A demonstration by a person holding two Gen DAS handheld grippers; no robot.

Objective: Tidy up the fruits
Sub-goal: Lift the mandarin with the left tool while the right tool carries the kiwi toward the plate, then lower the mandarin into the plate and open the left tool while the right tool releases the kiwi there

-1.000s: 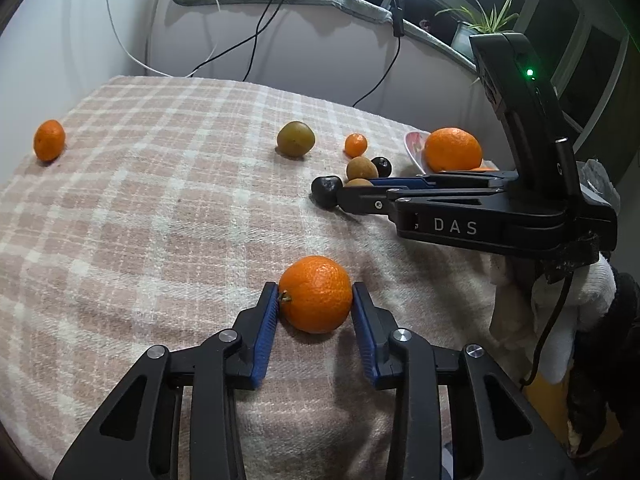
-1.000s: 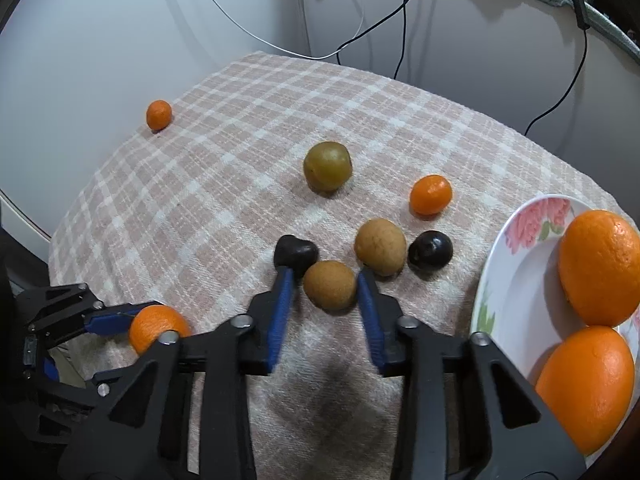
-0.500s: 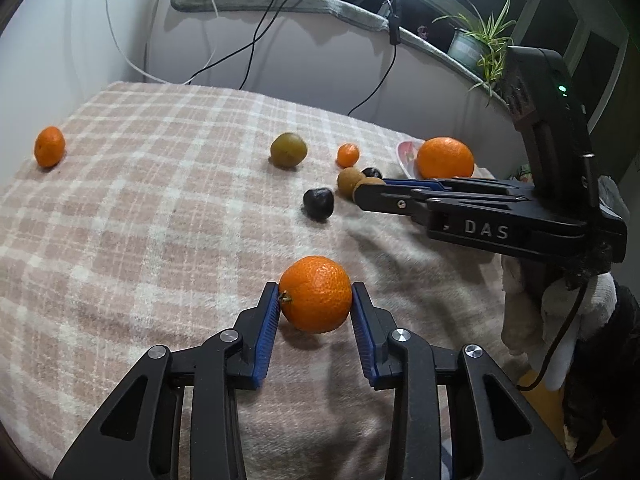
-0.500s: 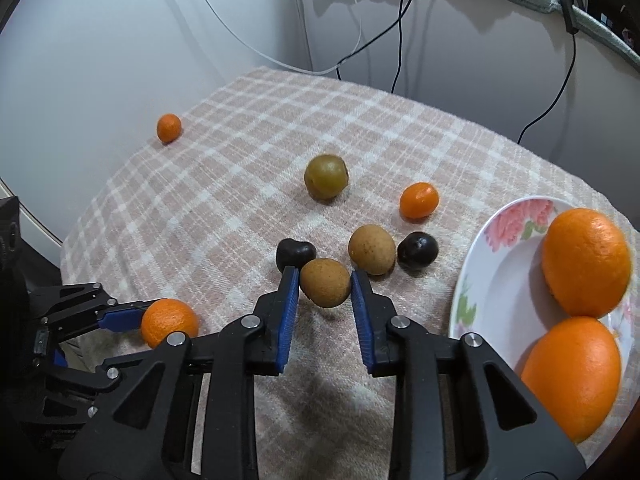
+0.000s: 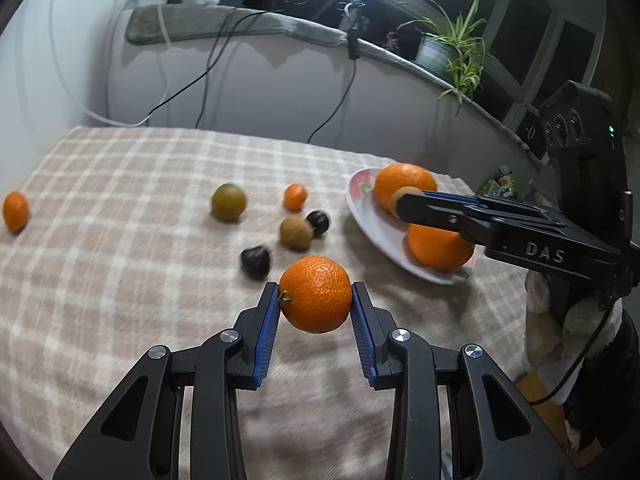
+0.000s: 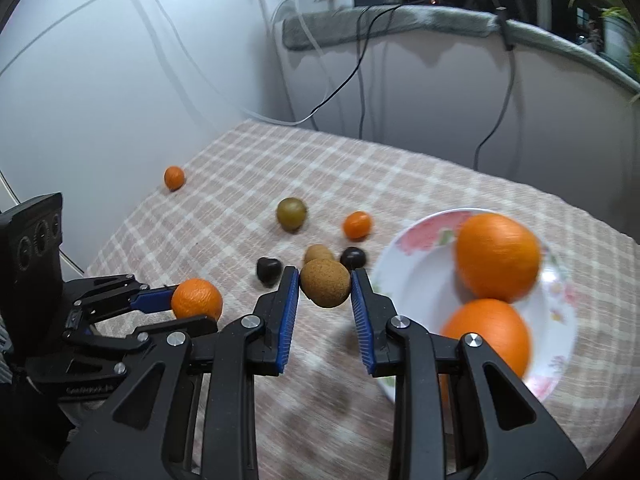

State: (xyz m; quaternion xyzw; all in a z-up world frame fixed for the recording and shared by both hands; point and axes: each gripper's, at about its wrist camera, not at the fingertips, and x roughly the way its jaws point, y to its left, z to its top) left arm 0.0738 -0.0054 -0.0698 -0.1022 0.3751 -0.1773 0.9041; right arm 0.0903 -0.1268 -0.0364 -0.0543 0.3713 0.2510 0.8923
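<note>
My left gripper (image 5: 315,300) is shut on a mandarin (image 5: 316,294) and holds it above the checked cloth; it also shows in the right wrist view (image 6: 197,299). My right gripper (image 6: 325,282) is shut on a brown round fruit (image 6: 325,284) and holds it in the air beside the flowered plate (image 6: 416,256). In the left wrist view this fruit (image 5: 405,195) hangs over the plate (image 5: 372,224). Two big oranges (image 6: 496,256) (image 6: 488,336) lie on the plate.
On the cloth lie a green-brown fruit (image 5: 228,202), a small mandarin (image 5: 295,197), a brown fruit (image 5: 295,233), two dark fruits (image 5: 318,221) (image 5: 255,257) and a lone mandarin (image 5: 15,210) at far left. Cables hang down the back wall.
Both grippers have lifted their fruit off the cloth. The right gripper has carried the brown fruit to the right, over the plate. The left has moved towards the plate.
</note>
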